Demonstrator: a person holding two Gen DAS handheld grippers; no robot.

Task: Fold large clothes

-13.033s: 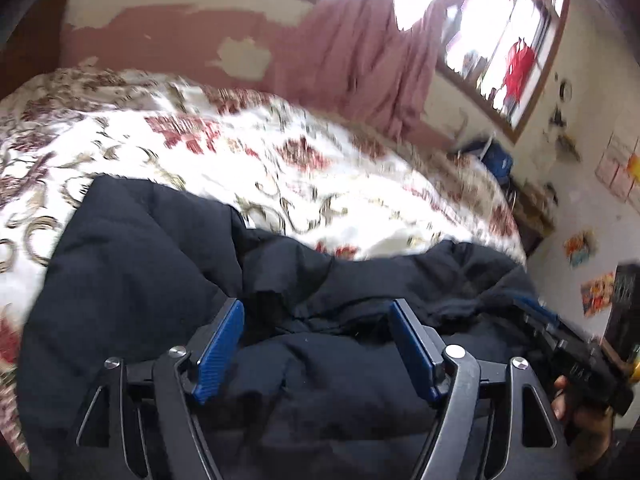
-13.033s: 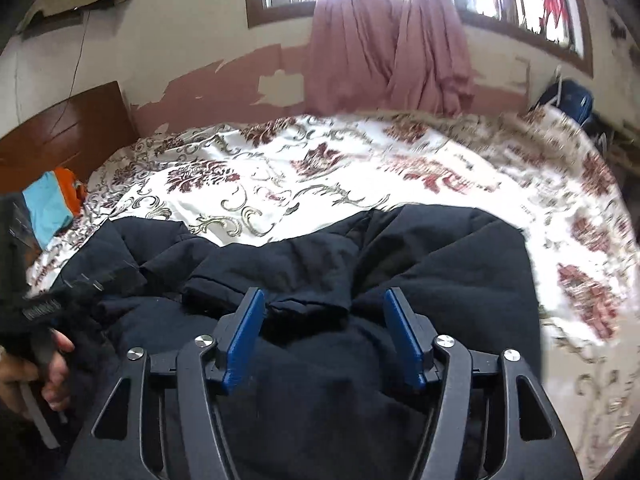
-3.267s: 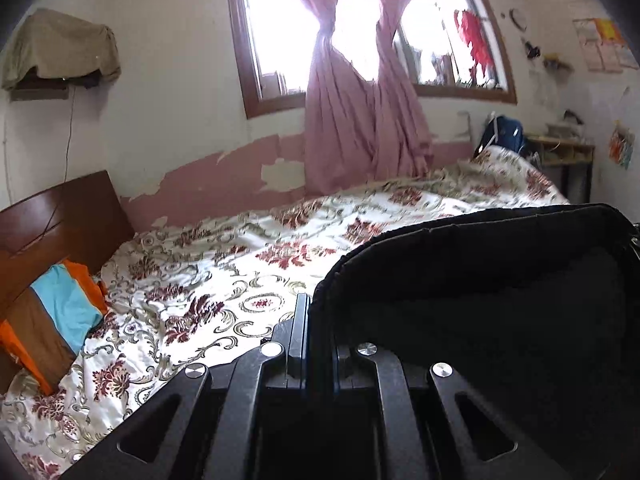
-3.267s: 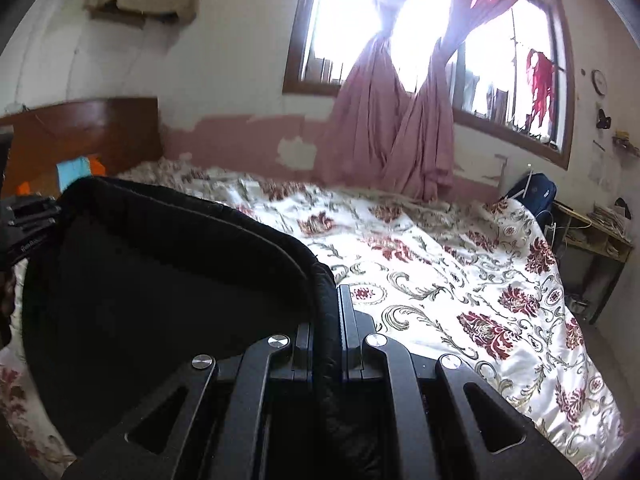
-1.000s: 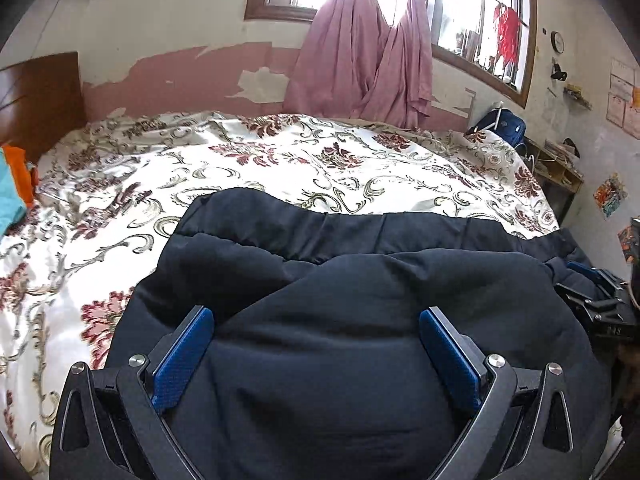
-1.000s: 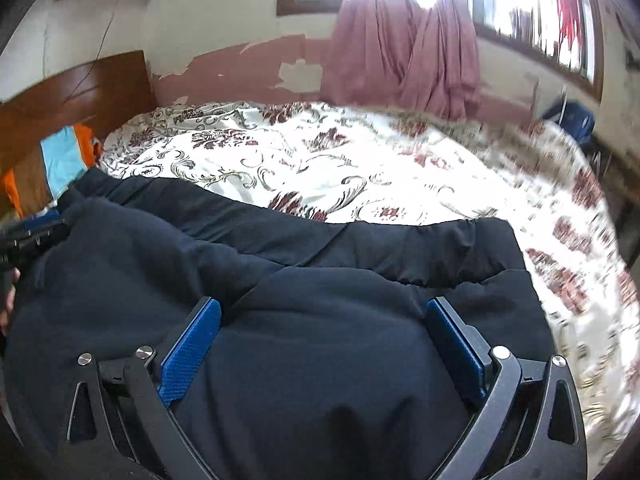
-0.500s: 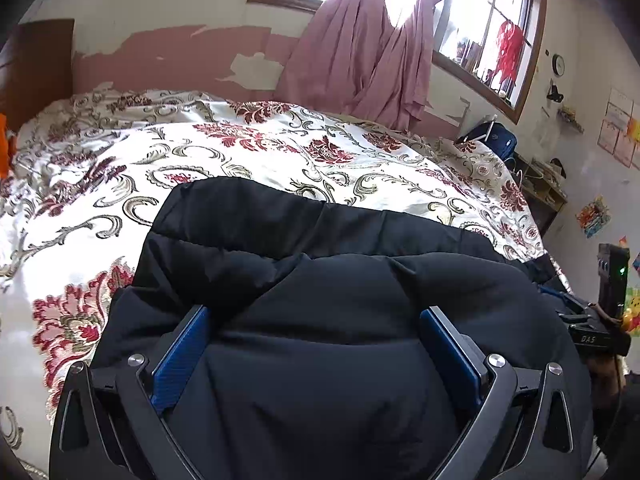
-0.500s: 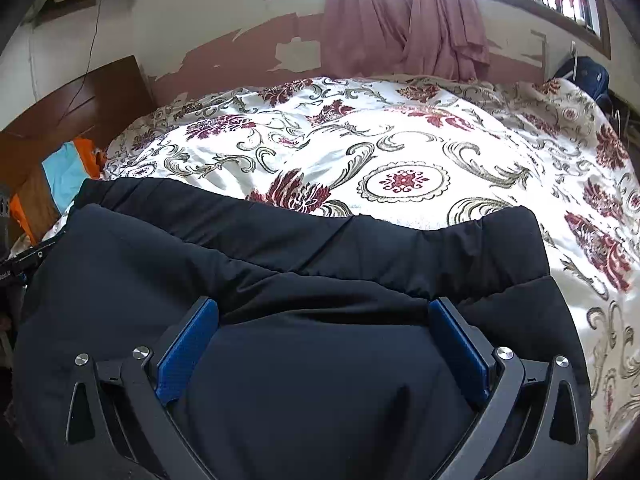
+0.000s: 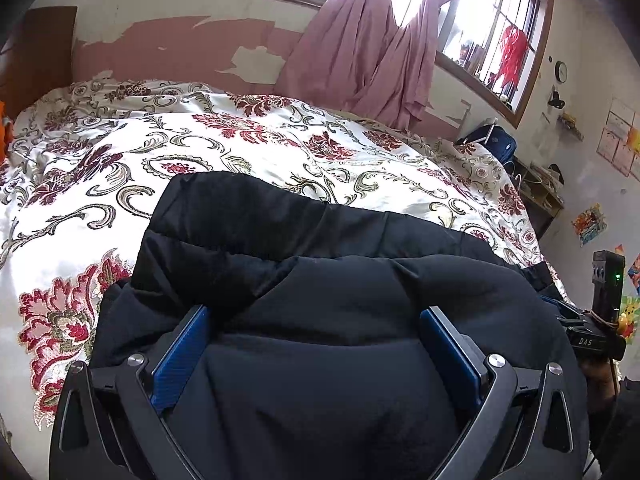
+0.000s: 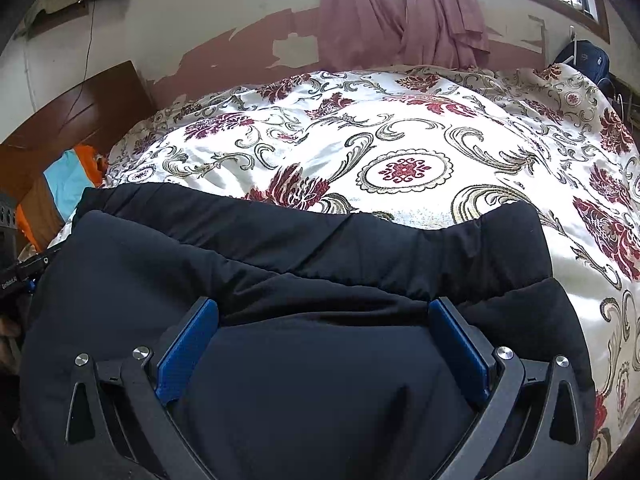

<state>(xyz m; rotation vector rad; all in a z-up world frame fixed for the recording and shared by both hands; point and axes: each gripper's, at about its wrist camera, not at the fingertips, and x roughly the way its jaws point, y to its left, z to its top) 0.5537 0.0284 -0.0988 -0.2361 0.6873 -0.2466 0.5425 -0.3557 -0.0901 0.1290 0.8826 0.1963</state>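
Black padded coat [image 9: 320,360] lies doubled over at the near edge of the bed [image 9: 240,152]; left gripper [image 9: 314,344] and right gripper [image 10: 322,336] are spread above it, nothing pinched. Layers should be pressed flat and edges aligned before regrasping.

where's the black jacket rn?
The black jacket lies folded on the near edge of the floral bedspread, filling the lower half of both wrist views, directly under the open left claw and open right claw.
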